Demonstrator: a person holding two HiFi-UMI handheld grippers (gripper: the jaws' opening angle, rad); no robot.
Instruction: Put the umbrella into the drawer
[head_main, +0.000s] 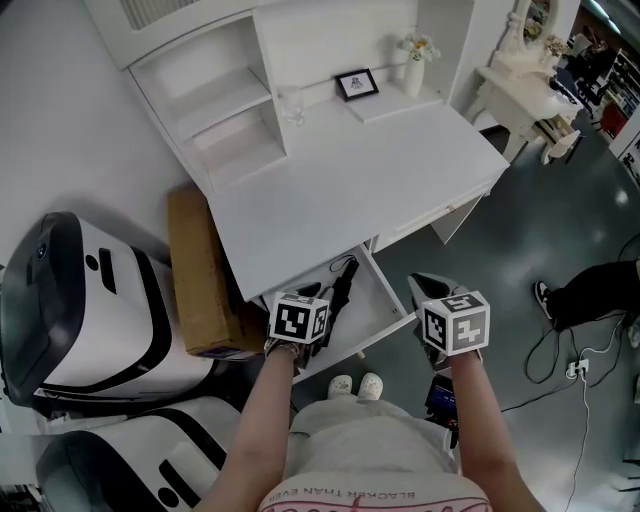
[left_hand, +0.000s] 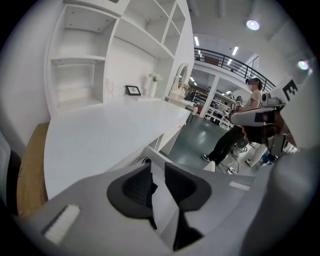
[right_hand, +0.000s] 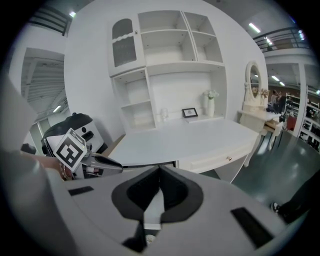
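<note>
Head view, lower centre: left gripper (head_main: 312, 300) sits over the near end of the umbrella (head_main: 343, 285). Right gripper (head_main: 425, 290) hangs just beside the drawer (head_main: 378, 298), at its right-hand corner in the frame, touching nothing that I can see.

Left gripper view: jaws stand apart by a narrow gap, and the drawer's white surface shows through it. A dark sliver lies against one jaw. It may be strap or fabric; cannot tell. No firm hold evident.

Right gripper view: jaws meet at the tips, nothing between them.

Umbrella: black, folded, lying lengthwise inside the pulled-out drawer, with its far end reaching toward the edge of the desk (head_main: 350, 180). It appears to rest on the drawer floor, between the walls.

Judgement: placement is nearly done; the step in hand is release and clearing off. To do it well:
- Spread the left jaws wider before lifting, so the dark sliver does not drag the umbrella up.
- Rise straight out of the drawer, not sideways across its wall.
- Check that the near end lies below the rim, so the drawer could shut.
- Keep the right gripper off the drawer front meanwhile.

Farther off: cardboard box (head_main: 200, 280) against the desk, left of frame. Upper frame: picture frame (head_main: 356, 84) and vase (head_main: 414, 70) at the back of the desktop, well apart from the work.
</note>
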